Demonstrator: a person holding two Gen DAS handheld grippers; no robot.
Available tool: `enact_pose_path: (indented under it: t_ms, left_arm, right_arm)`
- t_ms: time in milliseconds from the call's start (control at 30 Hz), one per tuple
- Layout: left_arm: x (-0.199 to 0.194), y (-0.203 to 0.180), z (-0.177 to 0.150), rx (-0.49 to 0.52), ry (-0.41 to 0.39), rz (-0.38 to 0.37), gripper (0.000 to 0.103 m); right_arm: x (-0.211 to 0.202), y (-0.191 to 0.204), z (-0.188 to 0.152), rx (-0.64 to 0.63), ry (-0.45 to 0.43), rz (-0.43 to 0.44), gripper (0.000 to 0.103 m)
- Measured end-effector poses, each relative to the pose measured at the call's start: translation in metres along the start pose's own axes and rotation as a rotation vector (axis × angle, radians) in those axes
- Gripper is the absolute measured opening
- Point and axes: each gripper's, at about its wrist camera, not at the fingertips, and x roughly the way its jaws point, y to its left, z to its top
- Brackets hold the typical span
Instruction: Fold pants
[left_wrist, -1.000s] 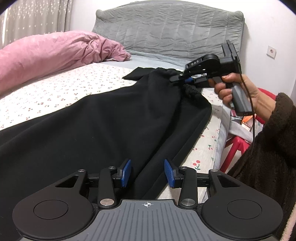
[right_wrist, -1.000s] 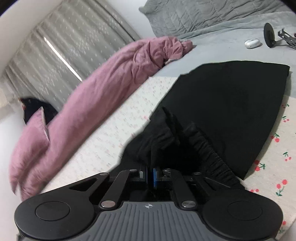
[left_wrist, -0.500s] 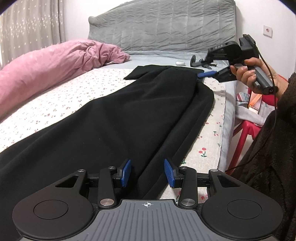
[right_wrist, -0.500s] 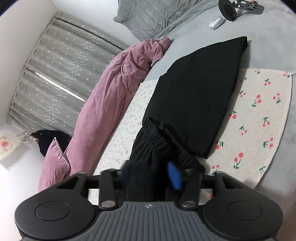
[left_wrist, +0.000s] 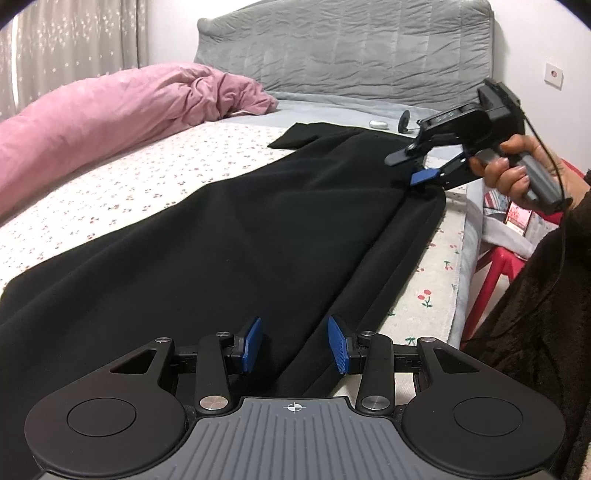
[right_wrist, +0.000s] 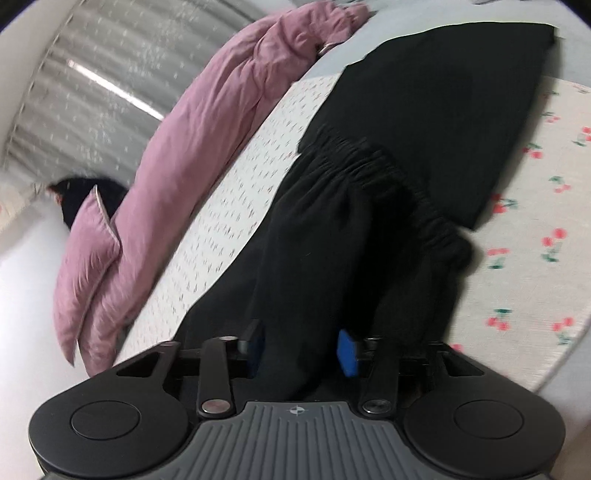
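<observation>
Black fleecy pants (left_wrist: 258, 229) lie flat; left gripper (left_wrist: 293, 345) parted, empty; right gripper (right_wrist: 301, 349) closing around gathered waistband (right_wrist: 399, 184)

Soft daylight, right view motion-blurred

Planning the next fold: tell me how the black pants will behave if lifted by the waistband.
The black pants would probably hang limp: the fabric lies flat and follows the bed. The gathered elastic waistband looks bulkier, likely an easier grip. Matte cloth probably won't slip.

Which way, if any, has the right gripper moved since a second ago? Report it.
Yes. In the left wrist view the right gripper sits lower and nearer the wall socket; its jaws have just been closing, pants fabric between them.
</observation>
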Motion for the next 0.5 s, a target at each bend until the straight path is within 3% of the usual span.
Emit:
enact_pose_path:
  t_ms: [33,100,267,367,433,500]
  left_arm:
    - [0.001,-0.001,0.001,0.004,-0.003,-0.001,0.04]
    - [0.003,-0.003,0.003,0.012,-0.011,-0.001,0.054]
    - [0.009,-0.011,0.008,0.033,-0.031,0.008,0.057]
    - [0.011,-0.015,0.009,0.046,-0.056,0.061,0.056]
    - [0.014,-0.019,0.008,0.069,-0.064,0.131,0.048]
    - [0.02,-0.021,0.007,0.097,-0.045,0.185,0.029]
  right_arm:
    - [0.002,0.005,0.0,-0.013,-0.002,-0.004,0.019]
    - [0.002,0.015,0.003,-0.042,-0.043,-0.024,0.007]
    - [-0.021,0.04,0.013,-0.067,-0.171,0.074,0.005]
    - [-0.028,0.043,0.019,-0.039,-0.2,0.125,0.005]
    - [-0.026,0.035,0.021,-0.01,-0.206,0.122,0.009]
    - [-0.02,0.021,0.022,0.045,-0.201,0.08,0.017]
